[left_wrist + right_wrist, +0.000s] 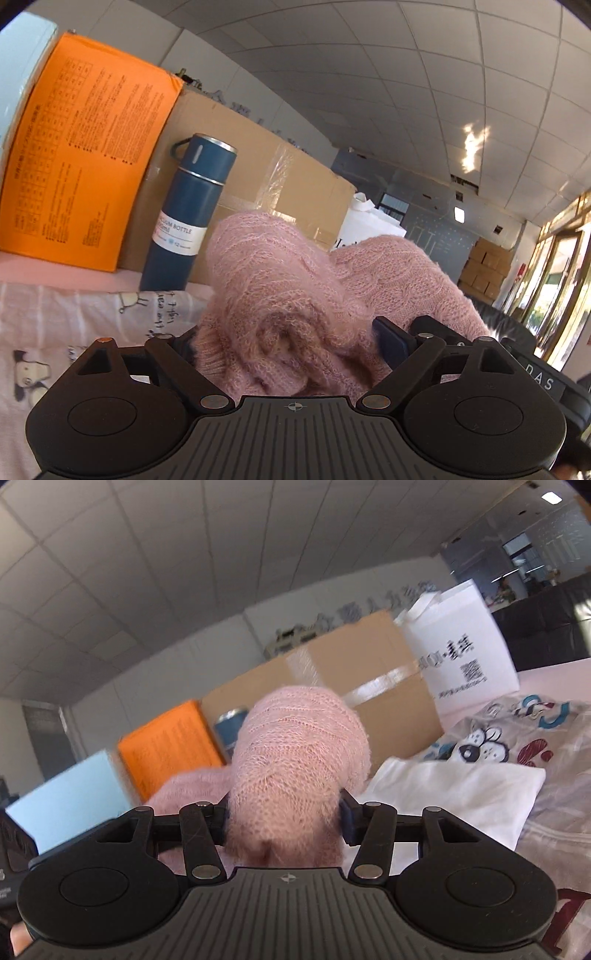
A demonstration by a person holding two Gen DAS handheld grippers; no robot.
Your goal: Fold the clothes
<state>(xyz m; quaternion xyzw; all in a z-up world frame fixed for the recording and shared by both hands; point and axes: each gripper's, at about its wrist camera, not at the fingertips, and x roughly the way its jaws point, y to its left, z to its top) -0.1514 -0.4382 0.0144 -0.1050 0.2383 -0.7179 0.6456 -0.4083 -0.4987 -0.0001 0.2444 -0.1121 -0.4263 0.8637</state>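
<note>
Reading "VACUUM BOTTLE" in part, a white label wraps the blue flask (186, 214) standing before an orange printed box (85, 155) and a taped cardboard carton (258, 173). Both the left gripper (291, 343) and the right gripper (282, 819) clench the bunched pink knit sweater (280, 291), lifted over the printed bedsheet (66, 325), its roll pointing away from each camera; a white bag (461, 646) stands right
</note>
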